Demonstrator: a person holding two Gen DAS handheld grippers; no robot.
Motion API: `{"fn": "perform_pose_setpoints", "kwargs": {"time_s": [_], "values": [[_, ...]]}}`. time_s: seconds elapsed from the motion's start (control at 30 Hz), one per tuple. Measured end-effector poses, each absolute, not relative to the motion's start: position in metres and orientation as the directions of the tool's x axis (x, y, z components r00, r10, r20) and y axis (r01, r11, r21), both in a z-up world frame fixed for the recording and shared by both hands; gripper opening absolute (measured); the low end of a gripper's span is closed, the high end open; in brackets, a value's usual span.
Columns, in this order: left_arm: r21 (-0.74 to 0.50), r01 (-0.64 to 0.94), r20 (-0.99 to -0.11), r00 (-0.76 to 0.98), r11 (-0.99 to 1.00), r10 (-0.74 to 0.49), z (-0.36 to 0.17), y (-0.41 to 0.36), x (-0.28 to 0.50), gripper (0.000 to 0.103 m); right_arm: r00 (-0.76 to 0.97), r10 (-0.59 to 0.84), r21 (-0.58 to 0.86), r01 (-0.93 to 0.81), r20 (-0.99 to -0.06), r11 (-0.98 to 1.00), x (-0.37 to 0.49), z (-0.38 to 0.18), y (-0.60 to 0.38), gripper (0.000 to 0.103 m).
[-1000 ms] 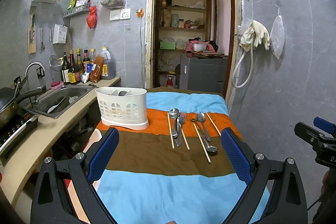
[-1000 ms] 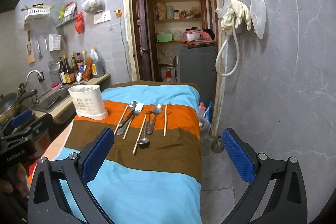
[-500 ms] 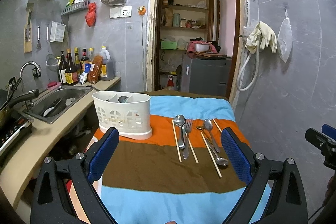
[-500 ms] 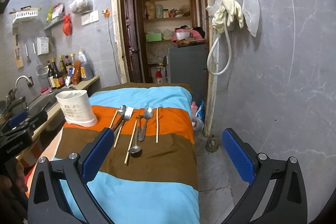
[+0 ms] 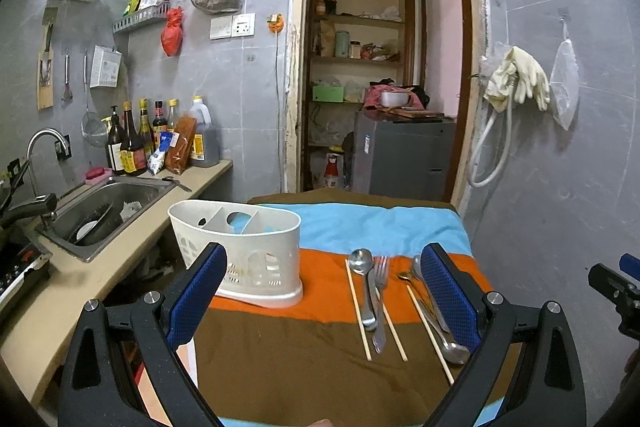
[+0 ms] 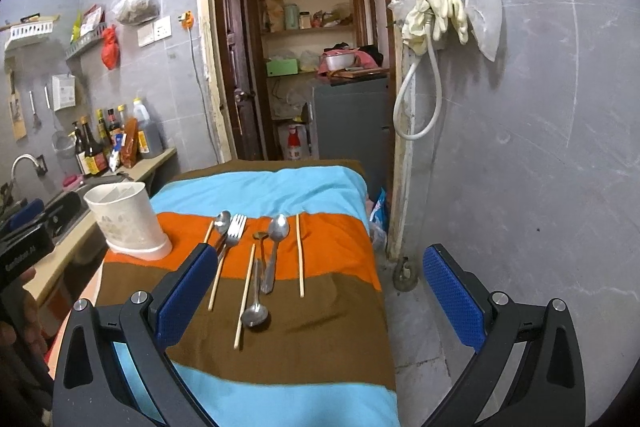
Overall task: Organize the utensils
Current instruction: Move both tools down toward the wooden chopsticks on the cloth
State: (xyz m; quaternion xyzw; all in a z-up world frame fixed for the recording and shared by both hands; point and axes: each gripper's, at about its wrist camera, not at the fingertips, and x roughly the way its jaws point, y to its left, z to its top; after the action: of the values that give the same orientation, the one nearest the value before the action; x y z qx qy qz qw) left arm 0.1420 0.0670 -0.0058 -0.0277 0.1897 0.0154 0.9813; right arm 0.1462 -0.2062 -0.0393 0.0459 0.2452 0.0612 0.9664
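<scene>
A white slotted utensil caddy (image 5: pixel 244 255) (image 6: pixel 128 223) stands on the orange stripe of the striped cloth (image 5: pixel 320 367) (image 6: pixel 288 331). To its right lie spoons (image 5: pixel 362 281) (image 6: pixel 276 247), a fork (image 5: pixel 380 303) (image 6: pixel 234 231) and several wooden chopsticks (image 5: pixel 358 311) (image 6: pixel 300 259), side by side. My left gripper (image 5: pixel 324 303) is open and empty, above the cloth in front of the caddy and utensils. My right gripper (image 6: pixel 320 303) is open and empty, near the table's right edge, short of the utensils.
A counter with a sink (image 5: pixel 100 211), tap and sauce bottles (image 5: pixel 132 143) runs along the left. A stove (image 5: pixel 16 267) sits at near left. Grey wall and bare floor (image 6: pixel 420 327) lie right of the table. An open doorway with shelves (image 5: pixel 360 87) is behind.
Both grippers have moved forward toward the table; the caddy and utensils look nearer. The left view has swung a little left. Nothing on the cloth has moved.
</scene>
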Motion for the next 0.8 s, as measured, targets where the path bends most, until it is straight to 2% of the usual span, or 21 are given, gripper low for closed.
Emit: {"fn": "perform_pose_setpoints", "kwargs": {"time_s": [0.2, 0.57, 0.67, 0.73, 0.8], "values": [[-0.037, -0.054, -0.432, 0.901, 0.998, 0.033, -0.023, 0.069, 0.186, 0.095, 0.862, 0.165, 0.1, -0.133, -0.48, 0.986, 0.197, -0.049, -0.202, 0.103], [-0.013, -0.058, -0.59, 0.806, 0.998, 0.04, -0.088, 0.064, 0.276, 0.095, 0.747, 0.258, 0.117, -0.237, -0.612, 0.964, 0.301, -0.106, -0.188, 0.102], [-0.016, -0.044, -0.628, 0.778, 0.999, 0.024, -0.107, 0.059, 0.291, 0.093, 0.708, 0.28, 0.127, -0.262, -0.648, 0.957, 0.318, -0.123, -0.184, 0.091], [-0.018, -0.038, -0.654, 0.756, 0.999, 0.017, -0.118, 0.056, 0.3, 0.089, 0.672, 0.295, 0.139, -0.277, -0.68, 0.951, 0.329, -0.135, -0.181, 0.074], [-0.016, -0.028, -0.688, 0.726, 0.999, 0.009, -0.13, 0.052, 0.31, 0.081, 0.637, 0.313, 0.156, -0.291, -0.705, 0.944, 0.337, -0.143, -0.18, 0.063]]}}
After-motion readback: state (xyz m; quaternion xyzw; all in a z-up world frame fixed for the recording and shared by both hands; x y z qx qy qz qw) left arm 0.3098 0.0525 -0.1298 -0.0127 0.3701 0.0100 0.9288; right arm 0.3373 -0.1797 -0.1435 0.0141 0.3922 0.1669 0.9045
